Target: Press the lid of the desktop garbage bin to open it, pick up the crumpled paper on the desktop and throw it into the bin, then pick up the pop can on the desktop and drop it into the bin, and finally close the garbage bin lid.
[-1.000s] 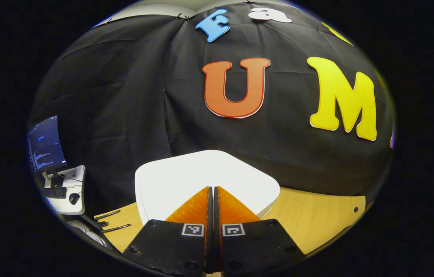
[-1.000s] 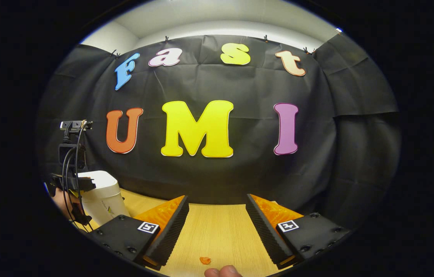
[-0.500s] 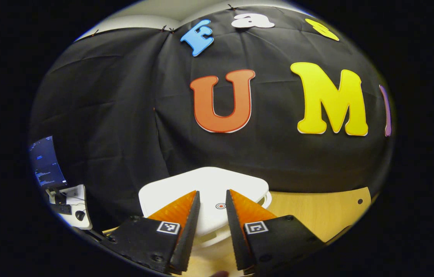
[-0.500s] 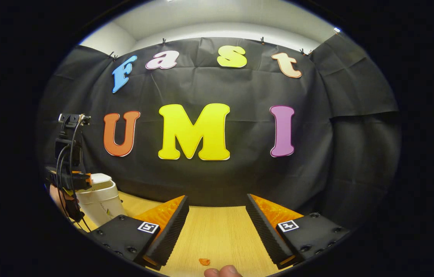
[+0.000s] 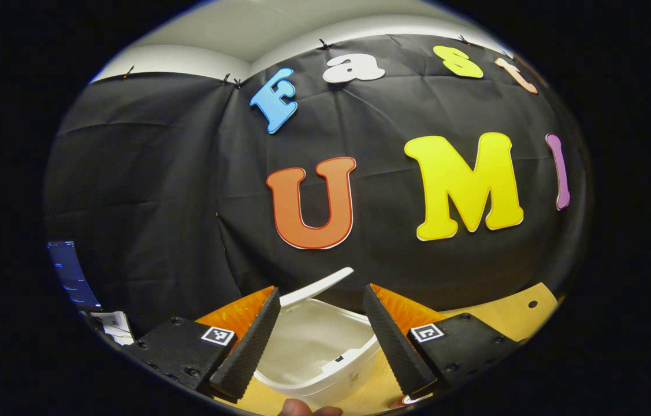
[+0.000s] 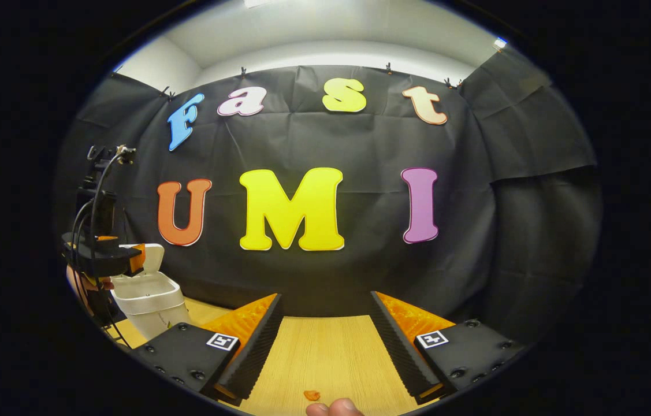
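Observation:
The white desktop bin (image 5: pixel 316 352) stands open just below and ahead of my left gripper (image 5: pixel 316 341), its lid (image 5: pixel 315 287) tipped up at the back. That gripper is open, with nothing between its fingers. The right gripper view has the same bin (image 6: pixel 146 303) at the far left with its lid (image 6: pixel 152 257) raised, and the left gripper (image 6: pixel 107 258) hanging just above its rim, held by a hand. My right gripper (image 6: pixel 325 346) is open over the bare wooden table (image 6: pixel 325 358).
A small orange scrap (image 6: pixel 311 395) lies on the table near the front edge, beside a fingertip (image 6: pixel 334 408). A round red-and-white rim (image 5: pixel 416 398) shows low at the right of the left gripper view. A screen (image 5: pixel 71 274) stands far left.
The left gripper went from shut to open and rose away from the bin. The bin's lid, flat a second ago, has sprung up. The right gripper has barely moved.

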The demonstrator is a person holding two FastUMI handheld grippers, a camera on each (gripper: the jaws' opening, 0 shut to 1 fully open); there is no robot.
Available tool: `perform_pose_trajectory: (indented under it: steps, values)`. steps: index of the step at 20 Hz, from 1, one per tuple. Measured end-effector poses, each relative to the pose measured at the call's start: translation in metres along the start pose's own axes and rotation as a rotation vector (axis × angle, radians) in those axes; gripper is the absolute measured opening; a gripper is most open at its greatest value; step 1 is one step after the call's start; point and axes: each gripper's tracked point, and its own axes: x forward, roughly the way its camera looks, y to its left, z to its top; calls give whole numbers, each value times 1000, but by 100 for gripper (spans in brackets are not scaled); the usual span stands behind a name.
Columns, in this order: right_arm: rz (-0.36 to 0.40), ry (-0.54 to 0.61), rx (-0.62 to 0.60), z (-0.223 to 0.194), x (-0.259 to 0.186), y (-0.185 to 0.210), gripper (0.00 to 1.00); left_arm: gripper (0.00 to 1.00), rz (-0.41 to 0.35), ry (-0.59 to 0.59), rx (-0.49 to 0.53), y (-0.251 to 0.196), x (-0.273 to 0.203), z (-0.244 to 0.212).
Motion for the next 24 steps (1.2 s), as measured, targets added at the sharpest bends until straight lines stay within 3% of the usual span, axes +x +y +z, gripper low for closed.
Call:
perform_pose_trajectory:
  steps: [6, 12, 13, 14, 24]
  values:
    - [-13, 8, -5, -5, -4, -8, 95, 95, -108, -20, -76, -29, -37, 13]
    - [0, 6, -20, -5, -8, -10, 95, 96, -202, -15, -85, -43, -63, 7]
    - [3, 10, -20, -6, -8, -11, 95, 91, -217, -3, -89, -46, -70, 1]
    - [9, 14, -21, -8, -8, -12, 95, 96, -238, 4, -95, -50, -77, -3]
    - [45, 121, 3, -57, 2, -27, 95, 96, -372, -7, -72, -88, -125, -19]
